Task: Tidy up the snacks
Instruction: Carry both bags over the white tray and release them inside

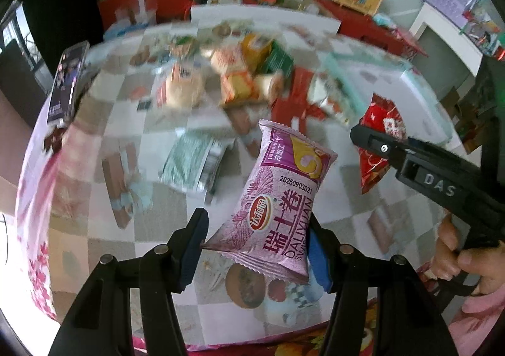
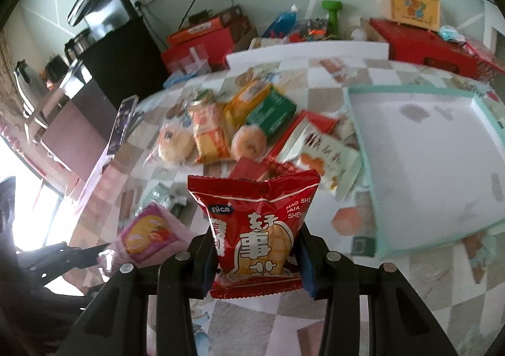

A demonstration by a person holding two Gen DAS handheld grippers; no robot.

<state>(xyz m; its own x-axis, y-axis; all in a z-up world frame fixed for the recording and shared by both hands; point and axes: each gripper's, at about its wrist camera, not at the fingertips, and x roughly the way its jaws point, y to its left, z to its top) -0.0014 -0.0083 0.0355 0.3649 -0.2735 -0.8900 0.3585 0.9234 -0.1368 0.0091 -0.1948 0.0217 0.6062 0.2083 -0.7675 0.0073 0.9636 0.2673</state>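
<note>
Left wrist view shows, nearest the lens, the left gripper [image 1: 255, 248] clenched on the lower end of a purple Swiss-roll packet [image 1: 277, 195], which is lifted clear of the checked tablecloth [image 1: 151, 217] and tilts up and to the right; held by its bottom end, its free length can probably be swung into a container without dragging. Just to its right, the right gripper [image 1: 363, 135] reaches in from the side, grasping a red peanut snack packet [image 1: 375, 147], also off the table. In the right wrist view that red packet stands nearly upright between the blue pads [image 2: 306, 270], pinched at its lower half. Beyond both packets lies a green-and-silver pack [image 1: 192, 163] flat on the cloth, then the loose pile of snacks [image 2: 221, 132], blurred, still waiting to be sorted. To the right of the pile sits the mint-rimmed tray [image 2: 359, 122], its white floor bare; it looks like the likely destination, so both packets seem mid-carry toward it.
</note>
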